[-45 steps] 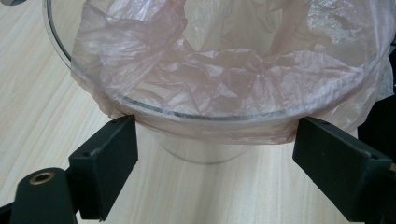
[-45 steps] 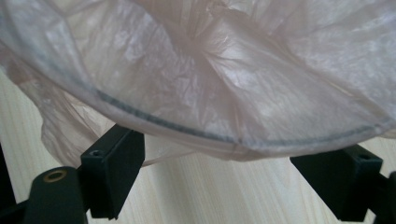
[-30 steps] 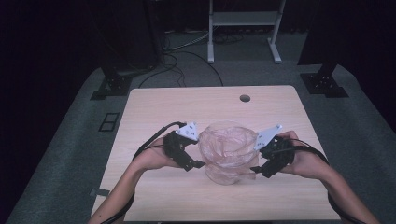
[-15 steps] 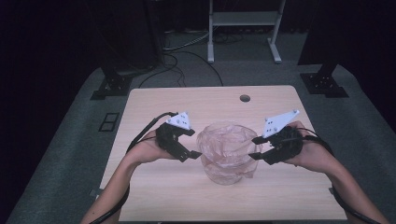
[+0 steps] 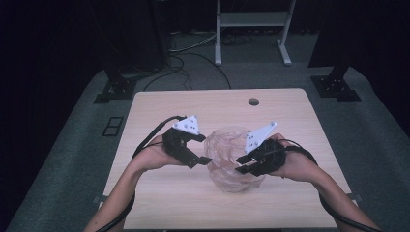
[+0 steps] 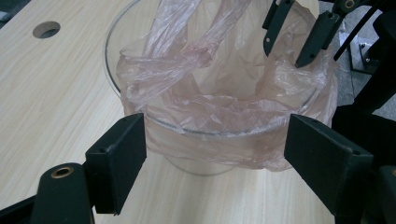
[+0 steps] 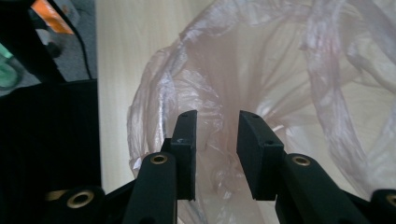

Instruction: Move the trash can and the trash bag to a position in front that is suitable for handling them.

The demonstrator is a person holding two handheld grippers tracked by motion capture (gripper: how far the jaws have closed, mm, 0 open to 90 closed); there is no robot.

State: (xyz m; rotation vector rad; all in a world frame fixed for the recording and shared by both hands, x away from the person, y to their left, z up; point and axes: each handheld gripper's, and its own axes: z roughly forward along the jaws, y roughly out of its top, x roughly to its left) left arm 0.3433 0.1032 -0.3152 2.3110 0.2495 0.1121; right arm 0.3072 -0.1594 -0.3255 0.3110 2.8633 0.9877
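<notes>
Both black grippers, left (image 5: 200, 159) and right (image 5: 240, 166), are carrying grey three-cornered plates and trailing black cables; brass-ringed screw holes are showing on their square-padded jaws; forearms are showing bare.

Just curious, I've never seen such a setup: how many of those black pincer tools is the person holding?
2. The left gripper sits at the left side of the bag-lined glass bowl, jaws wide apart. The right gripper is at the bowl's right side, jaws narrowed around the pink plastic bag.

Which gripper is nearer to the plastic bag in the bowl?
Right. The right gripper has its jaws around the plastic bag; the left gripper waits open just outside the bowl.
</notes>
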